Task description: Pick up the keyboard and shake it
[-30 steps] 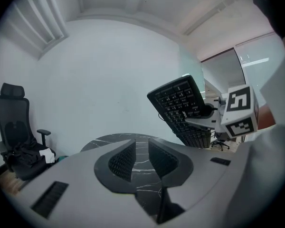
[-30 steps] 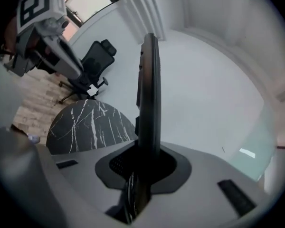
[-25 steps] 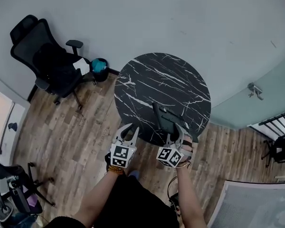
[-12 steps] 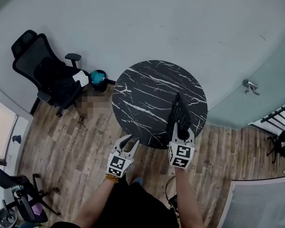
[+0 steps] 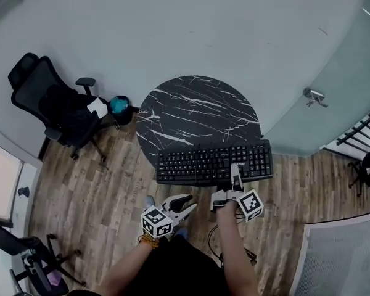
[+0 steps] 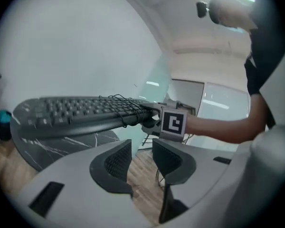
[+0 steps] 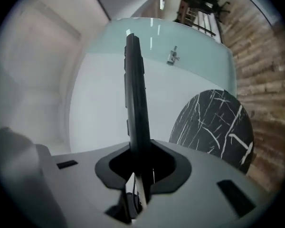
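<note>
Keyboard (image 5: 197, 164) held flat, clear of the bench (image 5: 197, 106), near edge clamped in the right tongs (image 5: 235, 179), likely ready for shaking. Beside them the left tongs (image 5: 186, 203), jaws just opening, hold nothing.

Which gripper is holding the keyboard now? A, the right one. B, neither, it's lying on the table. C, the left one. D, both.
A: the right gripper is clamped on the near edge of the keyboard; the left gripper is clear of it, its fingers having just been opening with nothing between them.
</note>
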A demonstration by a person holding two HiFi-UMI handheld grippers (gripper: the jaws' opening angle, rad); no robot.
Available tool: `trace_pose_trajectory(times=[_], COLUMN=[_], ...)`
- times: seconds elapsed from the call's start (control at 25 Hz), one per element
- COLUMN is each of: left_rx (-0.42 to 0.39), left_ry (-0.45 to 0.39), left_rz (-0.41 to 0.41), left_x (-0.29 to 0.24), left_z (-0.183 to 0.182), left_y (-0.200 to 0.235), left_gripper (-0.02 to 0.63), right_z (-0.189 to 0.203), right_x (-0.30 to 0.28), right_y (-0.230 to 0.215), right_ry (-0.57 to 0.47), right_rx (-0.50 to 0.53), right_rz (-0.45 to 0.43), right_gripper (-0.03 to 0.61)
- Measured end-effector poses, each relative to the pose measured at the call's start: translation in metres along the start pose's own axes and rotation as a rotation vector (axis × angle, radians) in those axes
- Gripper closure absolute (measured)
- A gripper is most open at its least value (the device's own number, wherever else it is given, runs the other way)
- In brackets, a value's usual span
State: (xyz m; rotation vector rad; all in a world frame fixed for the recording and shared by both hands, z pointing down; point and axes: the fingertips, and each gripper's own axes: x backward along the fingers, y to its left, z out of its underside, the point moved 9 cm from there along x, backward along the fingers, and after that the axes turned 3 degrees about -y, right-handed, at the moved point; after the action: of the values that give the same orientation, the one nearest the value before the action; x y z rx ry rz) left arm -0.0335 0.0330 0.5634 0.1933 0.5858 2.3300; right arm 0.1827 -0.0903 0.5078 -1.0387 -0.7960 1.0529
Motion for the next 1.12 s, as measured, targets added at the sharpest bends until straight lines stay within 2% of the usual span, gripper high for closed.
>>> trace_pose_trajectory(times=[0.04, 0.16, 0.2, 0.24, 0.36, 0.52, 0.64, 0.84, 1.12], left_rx=[0.087, 0.391, 0.458, 0.491, 0.51, 0.613, 0.66, 0.716, 0.765], left_ry=[-0.045, -0.269, -0.336, -0.389, -0.488, -0.622, -0.634, -0.59, -0.586], left_rz=[-0.003, -0.063, -0.073, -0.081, -0.096, -0.134, -0.167, -0.16, -0.267], left_x=[0.0, 0.011, 0.015, 0.02, 0.033, 0.045, 0.047, 0.05, 0.062], left_z=[0.003, 0.005, 0.004, 0.003, 0.003, -0.001, 0.001, 0.016, 0.016], left_y=[0.002, 0.021, 0.025, 0.027, 0.031, 0.046, 0.055, 0.056, 0.093], left_gripper=[0.472, 0.472, 0.472, 0.462, 0.462, 0.462, 0.462, 0.46, 0.448], right_z=[0.003, 0.013, 0.017, 0.021, 0.028, 0.036, 0.041, 0.044, 0.064], right_x=[0.005, 0.016, 0.019, 0.022, 0.025, 0.029, 0.031, 0.027, 0.014], right_y=[-0.006, -0.019, -0.023, -0.026, -0.034, -0.038, -0.046, -0.058, -0.056], right_ry=[-0.004, -0.007, -0.008, -0.011, -0.02, 0.003, -0.018, -0.071, 0.003], right_rx=[-0.048, -0.145, -0.171, -0.193, -0.222, -0.22, -0.232, -0.343, -0.308], right_rz=[-0.001, -0.005, -0.003, 0.0, -0.002, -0.019, 0.017, 0.022, 0.009], right_gripper=[0.503, 0.503, 0.503, 0.503, 0.503, 0.5, 0.499, 0.5, 0.5])
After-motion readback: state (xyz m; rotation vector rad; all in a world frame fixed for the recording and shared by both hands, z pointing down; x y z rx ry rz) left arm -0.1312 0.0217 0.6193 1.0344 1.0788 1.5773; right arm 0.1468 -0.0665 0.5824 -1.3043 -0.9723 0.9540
